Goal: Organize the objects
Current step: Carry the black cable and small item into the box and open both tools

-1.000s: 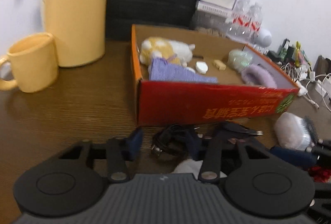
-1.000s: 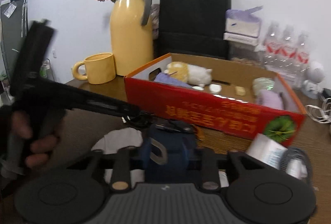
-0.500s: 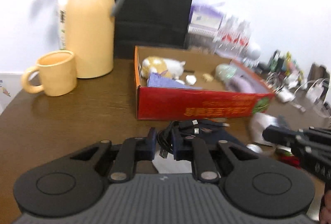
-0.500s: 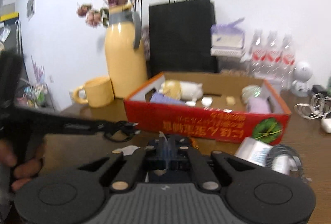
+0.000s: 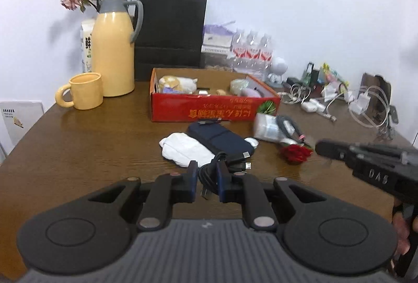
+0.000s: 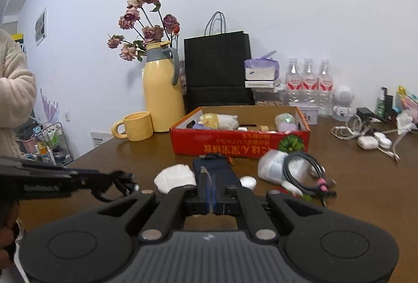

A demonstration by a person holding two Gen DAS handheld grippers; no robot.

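Left hand-held gripper (image 5: 207, 181) clamped on a bundle of black cable (image 5: 209, 173), raised clear of the brown desk (image 5: 78, 147); plug ends dangle between and past the blue pads. Right hand-held gripper (image 6: 211, 195) pads pressed together, nothing between them; it sits above the desk, aimed toward the navy pouch (image 6: 218, 170). White cloth (image 5: 183, 148) lies touching the pouch's left side. Right of the pouch: clear plastic packet (image 6: 271, 168) with a second coiled black cable (image 6: 305, 173) over it, red rose (image 5: 296, 153) just beside. Red cardboard box (image 5: 209, 110) behind these, holding a plush toy (image 5: 177, 84) and small items. Yellow mug (image 5: 83, 90) and yellow jug (image 5: 112, 47) stand left of the box.
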